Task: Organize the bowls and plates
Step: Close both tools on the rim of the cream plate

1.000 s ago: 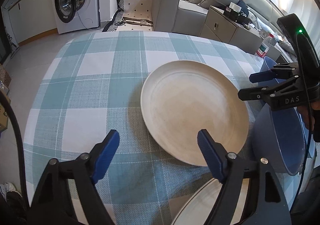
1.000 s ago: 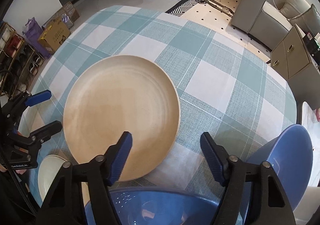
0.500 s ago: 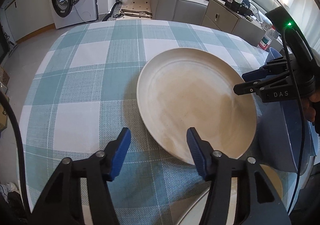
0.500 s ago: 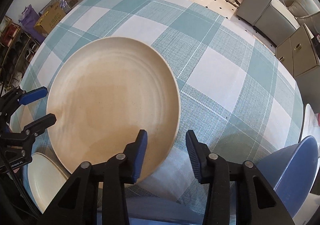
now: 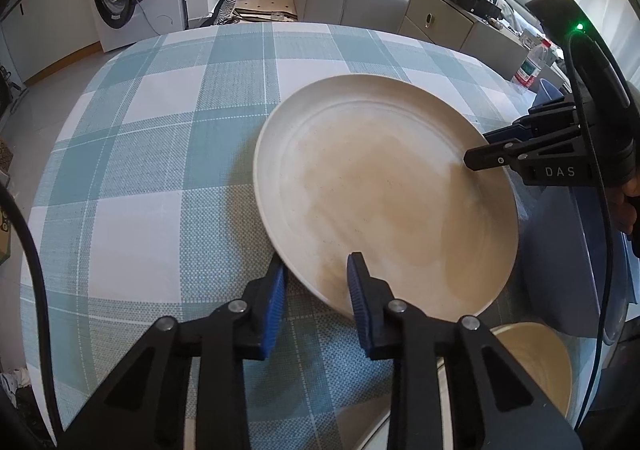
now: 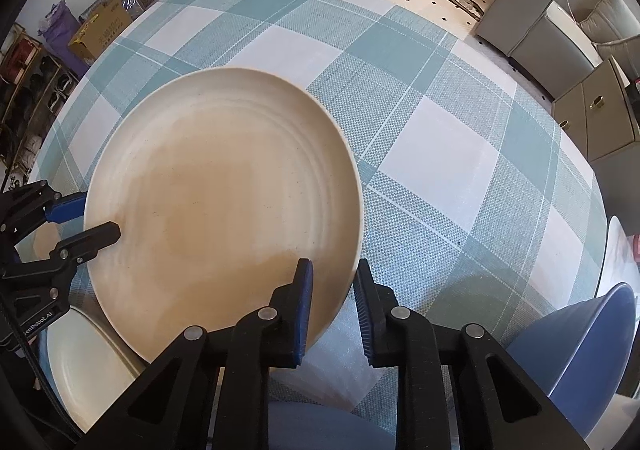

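Large round cream plate (image 5: 384, 186) on teal-checked table (image 5: 168, 154), rim just pinched as left hand-held gripper (image 5: 316, 286) and right hand-held gripper (image 6: 332, 294) closed; next, likely level two-handed lift onto stack.

1. A large cream plate (image 6: 224, 190) sits over a table under a teal-and-white checked cloth (image 6: 440, 154).
2. The right gripper (image 6: 332, 302) points steeply down at the plate's near edge; its blue-padded jaws have just been closing and now clamp the rim, one pad above it, one below.
3. The left gripper (image 6: 86, 220) comes in from the left edge and grips the opposite rim (its lower jaw lies on the plate's upper face).
4. A smaller cream plate (image 6: 88, 362) lies lower left, partly beneath the large one.
5. A blue bowl (image 6: 592, 342) stands tilted at lower right; another blue bowl (image 6: 320, 426) shows at the bottom edge.
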`<state>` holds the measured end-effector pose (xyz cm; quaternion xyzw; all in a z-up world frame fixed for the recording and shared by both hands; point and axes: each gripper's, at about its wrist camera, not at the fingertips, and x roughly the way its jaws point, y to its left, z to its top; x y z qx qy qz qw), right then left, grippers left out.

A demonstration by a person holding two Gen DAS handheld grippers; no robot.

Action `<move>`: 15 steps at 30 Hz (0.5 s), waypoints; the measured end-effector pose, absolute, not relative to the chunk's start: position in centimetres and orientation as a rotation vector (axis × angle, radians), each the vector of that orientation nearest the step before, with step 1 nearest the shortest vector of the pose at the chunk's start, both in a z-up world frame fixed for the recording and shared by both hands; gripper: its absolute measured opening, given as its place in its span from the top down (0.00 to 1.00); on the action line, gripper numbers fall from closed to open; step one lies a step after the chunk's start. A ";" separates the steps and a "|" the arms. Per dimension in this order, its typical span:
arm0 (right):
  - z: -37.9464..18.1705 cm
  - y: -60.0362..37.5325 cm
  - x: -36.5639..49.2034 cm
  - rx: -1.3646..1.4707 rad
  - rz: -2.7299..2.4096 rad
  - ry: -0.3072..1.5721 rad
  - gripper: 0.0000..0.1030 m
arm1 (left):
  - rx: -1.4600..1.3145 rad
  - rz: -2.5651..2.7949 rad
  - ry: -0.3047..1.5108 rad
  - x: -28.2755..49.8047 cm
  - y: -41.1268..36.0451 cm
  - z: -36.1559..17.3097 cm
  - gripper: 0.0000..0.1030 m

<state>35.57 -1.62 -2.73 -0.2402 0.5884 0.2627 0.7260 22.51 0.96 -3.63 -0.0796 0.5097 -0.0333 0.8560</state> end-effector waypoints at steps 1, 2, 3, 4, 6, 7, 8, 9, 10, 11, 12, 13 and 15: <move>-2.8 -1.6 35.5 -0.531 0.578 1.296 0.79 | -0.169 -0.069 1.071 22.5 1.0 -3.6 0.73; -2.7 -1.4 35.5 -0.530 0.578 1.293 0.79 | -0.172 -0.068 1.070 22.5 1.0 -3.6 0.73; -2.7 -1.5 35.5 -0.527 0.579 1.290 0.79 | -0.173 -0.067 1.070 22.5 1.0 -3.6 0.73; -2.7 -1.4 35.3 -0.526 0.579 1.287 0.79 | -0.172 -0.065 1.070 22.5 1.0 -3.6 0.73; -2.7 -1.2 35.2 -0.524 0.582 1.283 0.79 | -0.169 -0.058 1.070 22.4 1.1 -3.6 0.73; -2.6 -1.2 35.1 -0.523 0.583 1.282 0.79 | -0.167 -0.054 1.068 22.4 1.1 -3.6 0.73; -2.6 -1.1 35.1 -0.523 0.584 1.280 0.79 | -0.169 -0.052 1.067 22.4 1.2 -3.6 0.73; -2.5 -1.1 35.1 -0.521 0.586 1.277 0.79 | -0.173 -0.050 1.066 22.4 1.3 -3.6 0.73; -2.3 -1.3 34.9 -0.518 0.587 1.276 0.79 | -0.173 -0.047 1.064 22.3 1.4 -3.5 0.73; -2.3 -1.3 34.8 -0.517 0.588 1.273 0.79 | -0.173 -0.045 1.063 22.3 1.4 -3.5 0.73; -2.2 -1.2 34.7 -0.516 0.589 1.271 0.79 | -0.172 -0.042 1.061 22.2 1.5 -3.4 0.73; -2.1 -1.2 34.7 -0.515 0.590 1.269 0.79 | -0.172 -0.039 1.059 22.3 1.5 -3.4 0.73; -1.9 -1.0 34.6 -0.514 0.591 1.264 0.79 | -0.177 -0.034 1.051 22.2 1.8 -3.1 0.73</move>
